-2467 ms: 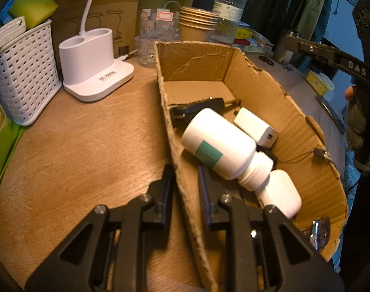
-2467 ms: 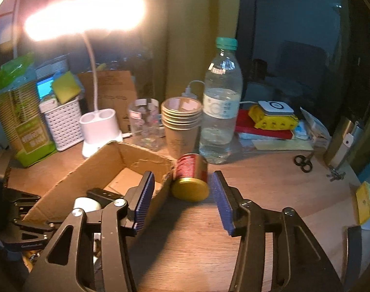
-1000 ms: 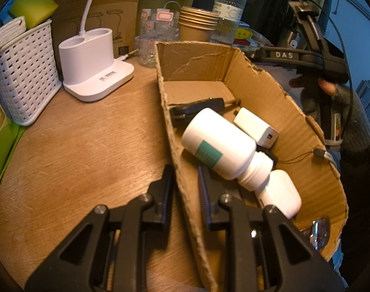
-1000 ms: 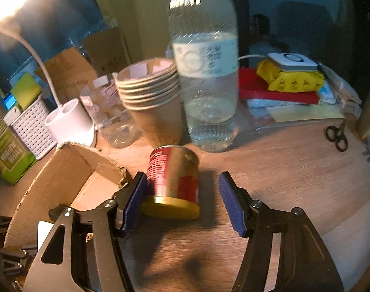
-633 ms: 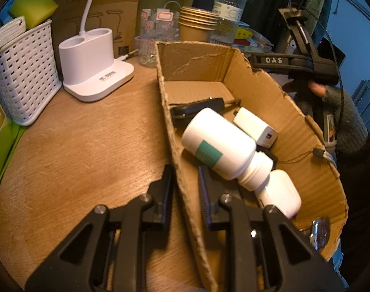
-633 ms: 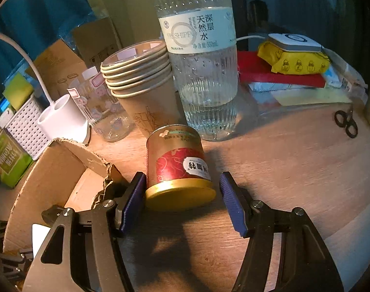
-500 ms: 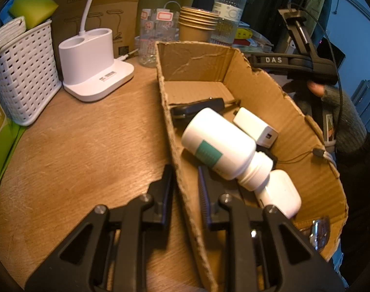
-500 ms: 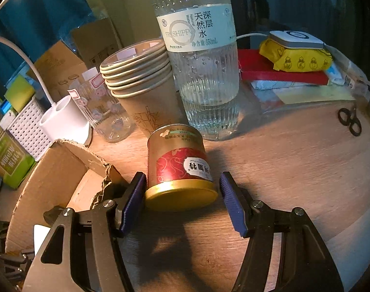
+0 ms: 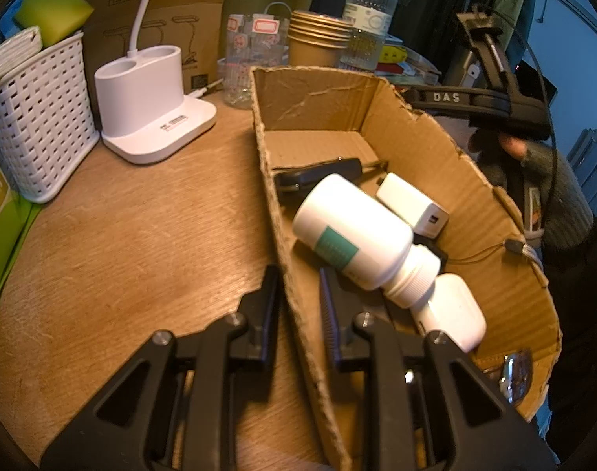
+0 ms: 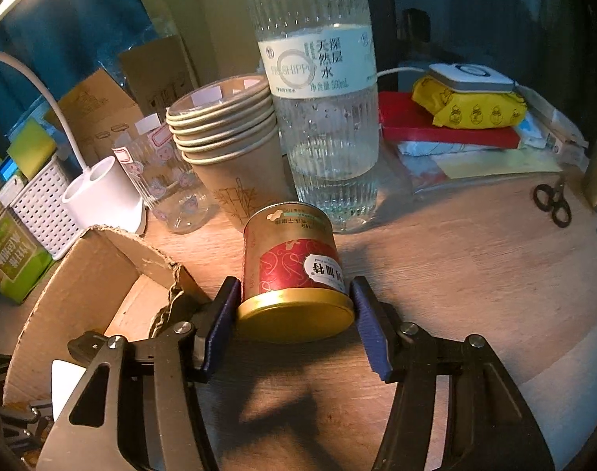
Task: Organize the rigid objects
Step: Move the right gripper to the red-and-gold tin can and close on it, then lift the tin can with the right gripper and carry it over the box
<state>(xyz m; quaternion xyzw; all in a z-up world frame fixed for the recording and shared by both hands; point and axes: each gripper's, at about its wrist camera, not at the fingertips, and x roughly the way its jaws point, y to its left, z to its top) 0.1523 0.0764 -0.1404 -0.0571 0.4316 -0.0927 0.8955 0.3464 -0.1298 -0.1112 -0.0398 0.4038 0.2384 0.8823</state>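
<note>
I'm closing my right gripper [image 10: 294,325] on the red tin [image 10: 292,271], which stands upside down on the worktop [image 10: 455,274] with its gold lid against the wood. The jaws have just been closing with the tin between them; the left pad looks to be touching the lid's rim, the right pad is just beside it, and I cannot tell for sure that both press yet, so I count the jaws as open for now. To do this well I'd finish the squeeze low on the body just above the lid flange, centred so both pads meet the round wall together, then lift straight up before swinging over. The tin sits just beside the torn corner of the cardboard box [image 10: 102,274], with the paper cups [image 10: 235,157] and water bottle [image 10: 322,117] close behind it, so a sideways nudge could topple those.

My left gripper [image 9: 298,294] is clamped on the near wall of the box, one jaw outside and one inside, steadying it. Inside already lie a white bottle [image 9: 353,231], a charger [image 9: 412,204], an earbud case [image 9: 451,314] and a black key fob [image 9: 318,172]
</note>
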